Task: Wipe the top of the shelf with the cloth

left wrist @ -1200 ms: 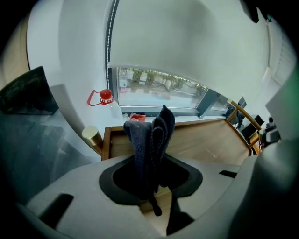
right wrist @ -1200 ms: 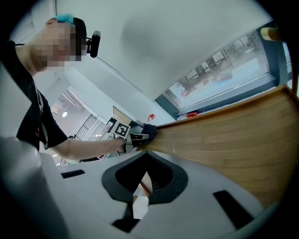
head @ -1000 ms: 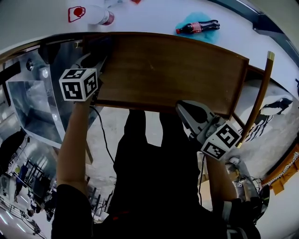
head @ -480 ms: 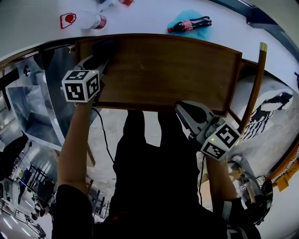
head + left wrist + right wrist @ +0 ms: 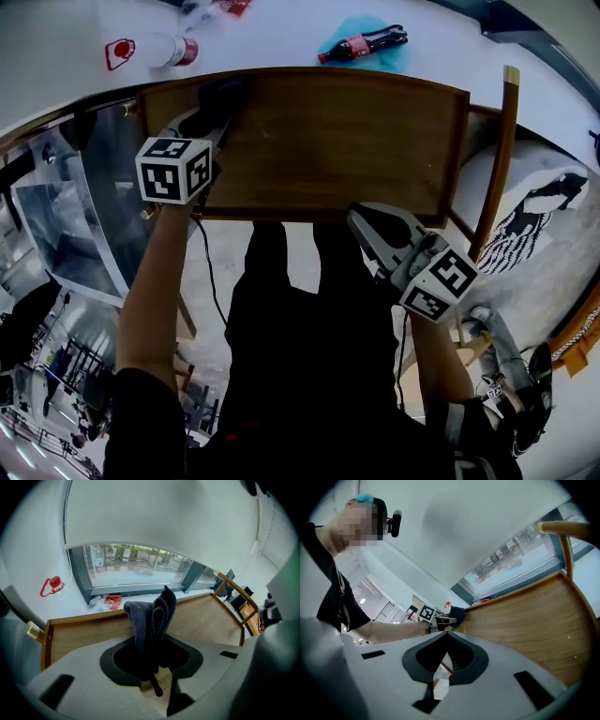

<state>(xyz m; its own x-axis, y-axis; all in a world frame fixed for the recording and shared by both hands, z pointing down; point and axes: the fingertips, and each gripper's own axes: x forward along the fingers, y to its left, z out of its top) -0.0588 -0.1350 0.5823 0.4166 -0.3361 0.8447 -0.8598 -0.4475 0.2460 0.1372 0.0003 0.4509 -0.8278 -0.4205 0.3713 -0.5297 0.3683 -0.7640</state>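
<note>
Nearest in the head view, a dark-clothed torso (image 5: 300,375) and two bare forearms are seen. The right hand-held gripper (image 5: 367,223) is held just at the near edge of the wooden shelf (image 5: 347,141), towards its right side. In the right gripper view its jaws (image 5: 446,633) are pressed together with nothing between them, and the shelf top is seen stretching away beyond them.

Farther out and to the left, the left hand-held gripper (image 5: 208,120) is reached over the left side of the shelf top. In the left gripper view its jaws (image 5: 152,637) are pinched on a dark grey cloth (image 5: 151,613), which is bunched into folds that stand up in front of the camera. In the head view the cloth (image 5: 221,94) is found at the far left corner of the shelf top; how firmly it bears on the wood cannot be told.

A pale wooden post (image 5: 497,150) is seen at the shelf's right end. Beyond the shelf, on a white surface (image 5: 281,33), a dark bottle with a red label (image 5: 361,43) is laid on a blue patch, and a white bottle (image 5: 169,50) is laid well to the left.
</note>
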